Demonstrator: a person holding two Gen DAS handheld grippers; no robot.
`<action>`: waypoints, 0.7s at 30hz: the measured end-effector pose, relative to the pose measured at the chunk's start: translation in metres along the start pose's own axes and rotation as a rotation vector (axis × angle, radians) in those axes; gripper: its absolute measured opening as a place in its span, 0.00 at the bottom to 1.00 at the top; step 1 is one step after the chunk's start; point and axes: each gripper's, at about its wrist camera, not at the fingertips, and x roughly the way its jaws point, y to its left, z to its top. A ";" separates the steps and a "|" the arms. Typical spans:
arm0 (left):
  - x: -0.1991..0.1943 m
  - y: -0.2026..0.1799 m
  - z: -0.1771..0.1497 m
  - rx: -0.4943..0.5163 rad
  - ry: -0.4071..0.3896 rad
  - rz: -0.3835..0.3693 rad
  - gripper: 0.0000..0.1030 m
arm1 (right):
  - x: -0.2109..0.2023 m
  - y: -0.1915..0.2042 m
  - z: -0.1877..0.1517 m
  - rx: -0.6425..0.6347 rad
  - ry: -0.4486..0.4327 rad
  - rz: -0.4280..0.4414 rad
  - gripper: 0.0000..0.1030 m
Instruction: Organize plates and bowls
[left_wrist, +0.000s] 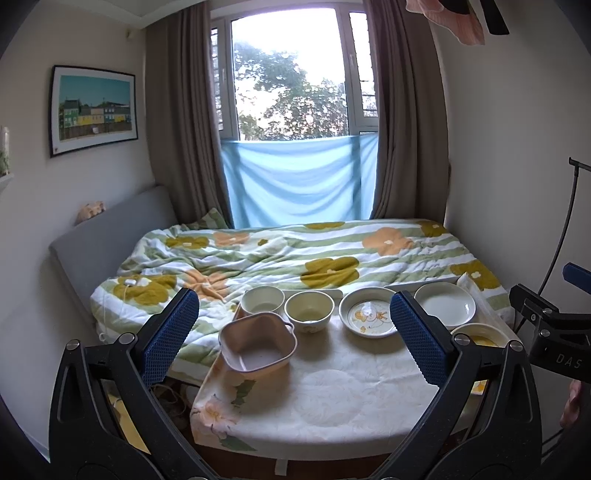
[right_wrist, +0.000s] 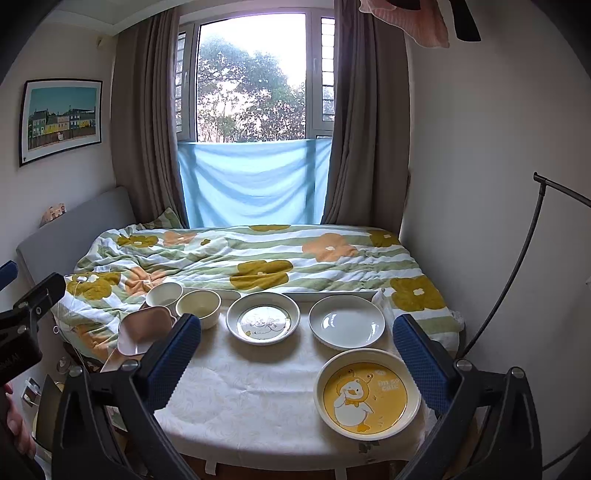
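Note:
On a small table (left_wrist: 332, 387) (right_wrist: 251, 391) with a pale cloth stand a pink square dish (left_wrist: 258, 345) (right_wrist: 146, 328), a white bowl (left_wrist: 262, 300) (right_wrist: 164, 294), a cream bowl (left_wrist: 309, 310) (right_wrist: 199, 306), a patterned plate (left_wrist: 369, 316) (right_wrist: 263, 322), a plain white plate (left_wrist: 445, 303) (right_wrist: 346, 326) and a yellow duck plate (left_wrist: 480, 338) (right_wrist: 366, 393). My left gripper (left_wrist: 295, 332) is open above the table's near left, nothing between its blue pads. My right gripper (right_wrist: 295, 356) is open too, the duck plate near its right finger (right_wrist: 421, 363).
A bed with a flowered quilt (left_wrist: 295, 254) (right_wrist: 251, 258) lies right behind the table. A curtained window and a blue cloth (left_wrist: 299, 181) stand beyond. A black stand pole (right_wrist: 517, 258) leans at the right wall. A hand (right_wrist: 14, 424) shows at the left edge.

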 end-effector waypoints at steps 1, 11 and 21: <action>0.001 -0.001 0.000 -0.001 0.002 -0.001 1.00 | 0.000 0.000 0.000 0.000 0.001 0.001 1.00; 0.004 0.002 0.003 -0.011 0.014 -0.012 1.00 | 0.001 0.000 0.000 0.001 0.005 0.001 1.00; 0.007 0.001 0.001 -0.020 0.021 -0.020 1.00 | 0.007 -0.006 -0.004 0.004 0.012 -0.003 1.00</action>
